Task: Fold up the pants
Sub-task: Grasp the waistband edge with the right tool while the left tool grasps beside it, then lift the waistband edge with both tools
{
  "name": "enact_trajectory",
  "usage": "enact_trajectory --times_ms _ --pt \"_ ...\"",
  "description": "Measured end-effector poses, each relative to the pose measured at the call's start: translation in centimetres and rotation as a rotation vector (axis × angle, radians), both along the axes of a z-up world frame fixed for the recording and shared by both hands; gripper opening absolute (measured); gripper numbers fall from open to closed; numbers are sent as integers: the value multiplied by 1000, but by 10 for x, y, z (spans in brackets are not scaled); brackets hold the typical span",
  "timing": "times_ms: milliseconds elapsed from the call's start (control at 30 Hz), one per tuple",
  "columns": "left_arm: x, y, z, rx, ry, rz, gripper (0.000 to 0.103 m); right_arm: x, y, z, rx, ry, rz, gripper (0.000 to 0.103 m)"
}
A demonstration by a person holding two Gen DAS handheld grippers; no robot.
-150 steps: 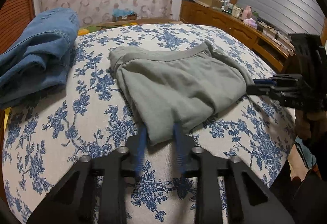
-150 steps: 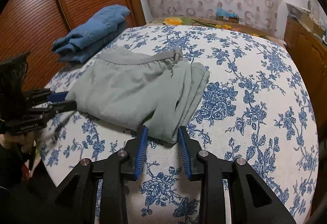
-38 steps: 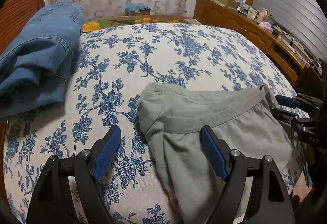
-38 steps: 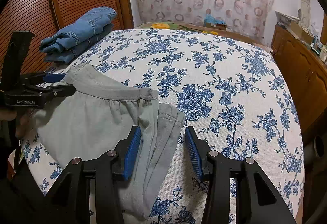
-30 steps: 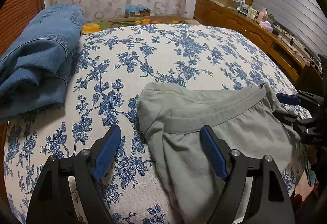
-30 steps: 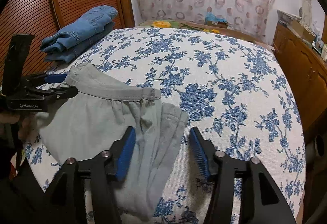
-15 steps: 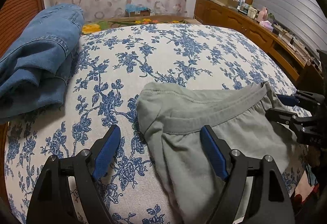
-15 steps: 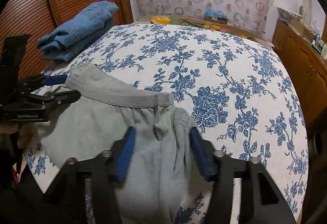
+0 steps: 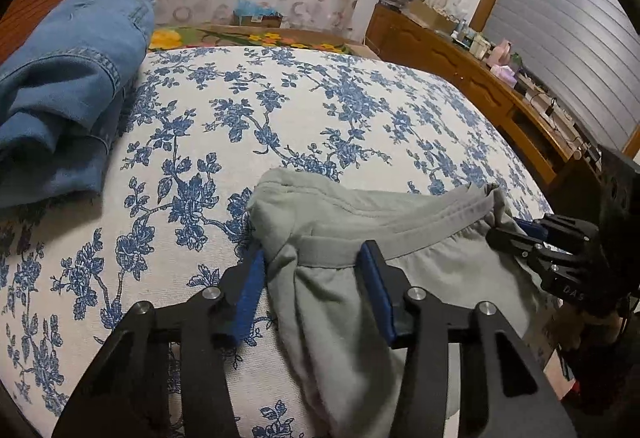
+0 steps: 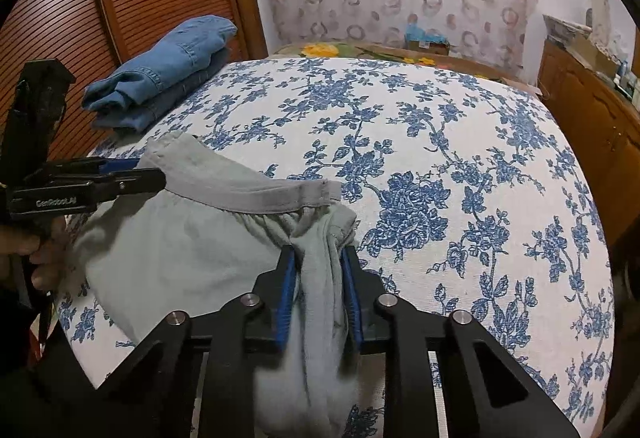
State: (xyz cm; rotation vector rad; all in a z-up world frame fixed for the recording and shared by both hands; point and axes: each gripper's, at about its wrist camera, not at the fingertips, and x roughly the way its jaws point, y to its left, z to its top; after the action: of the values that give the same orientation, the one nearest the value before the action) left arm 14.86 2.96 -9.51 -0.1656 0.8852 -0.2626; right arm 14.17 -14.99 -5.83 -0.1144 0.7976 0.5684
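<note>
At the near edge of the floral bedspread (image 10: 460, 142), the right gripper (image 10: 318, 274) was pinched on a bunched fold of the grey-green pants (image 10: 180, 238) just below their waistband (image 10: 256, 194). The left gripper (image 9: 312, 278) straddled the waistband's other end, jaws partly apart and apparently not yet biting. Folded jeans (image 9: 60, 90) lay beyond the pants, well apart. A clean fold probably needed both grips level and the cloth taut.
</note>
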Motion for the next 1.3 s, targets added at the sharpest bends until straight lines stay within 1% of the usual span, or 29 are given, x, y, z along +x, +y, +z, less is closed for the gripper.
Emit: enact_trajectory --times_ms 67,133,167,267,400,500,633,767,1000,1167,1300 --pt "-1 0 0 -19 0 -9 38 1 0 0 8 4 4 18" --pt "-2 0 0 -29 -6 -13 32 1 0 0 13 6 9 15" --pt "-4 -1 0 -29 -14 -13 27 1 0 0 15 7 8 15" --pt "-9 -3 5 -35 -42 -15 19 0 -1 0 27 10 8 13" --pt "-18 -9 15 -13 -86 -16 17 -1 -1 1 44 8 5 12" --pt "-27 -12 24 -14 -118 -21 17 -4 -3 5 57 -6 8 12" --pt "-36 -15 39 -18 -159 -27 17 -10 -13 12 121 2 5 12" --pt "-45 -21 57 -5 -208 -37 17 -19 -21 28 139 -39 3 11" --pt "-54 -31 85 15 -286 -54 17 -42 -31 65 137 -149 8 11" --pt "-54 -36 103 12 -330 -69 17 -55 -39 83 136 -197 -2 11" --pt "-53 -39 111 8 -354 -69 17 -64 -44 94 137 -224 5 11"
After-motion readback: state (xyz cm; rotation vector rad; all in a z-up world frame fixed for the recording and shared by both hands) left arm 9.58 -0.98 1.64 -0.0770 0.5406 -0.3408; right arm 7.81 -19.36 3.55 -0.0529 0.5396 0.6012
